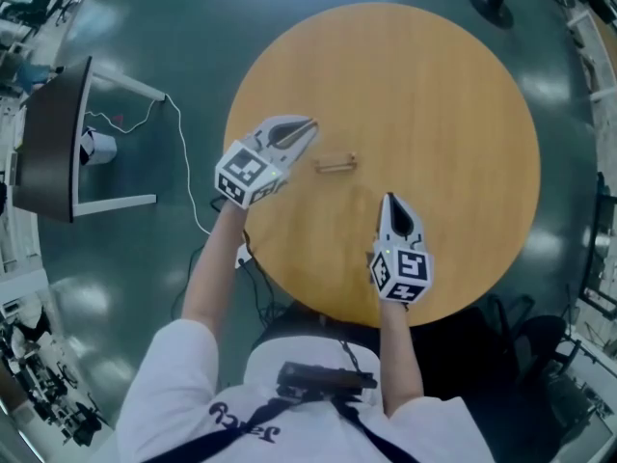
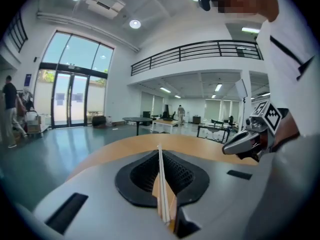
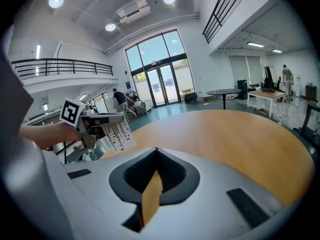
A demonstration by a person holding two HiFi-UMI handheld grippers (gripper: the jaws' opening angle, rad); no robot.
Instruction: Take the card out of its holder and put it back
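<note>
My left gripper [image 1: 307, 129] hangs over the near-left part of the round wooden table [image 1: 434, 85], its jaws pinched narrow on the card [image 2: 162, 194]. In the left gripper view the card runs edge-on between the pads as a thin pale line. In the right gripper view I see the same card [image 3: 119, 134] from the side: white, with rows of dark print, sticking out below the left gripper [image 3: 102, 119] and clear of the tabletop. The small wooden holder [image 1: 335, 165] lies on the table just beside the left gripper's tips, between my two grippers, with no card in it. My right gripper [image 1: 388, 201] sits near the table's near edge and points across the wood. Its jaws meet at the tips with nothing between them, and only the table surface shows through the gap behind them. The two grippers are apart and neither touches the holder.
</note>
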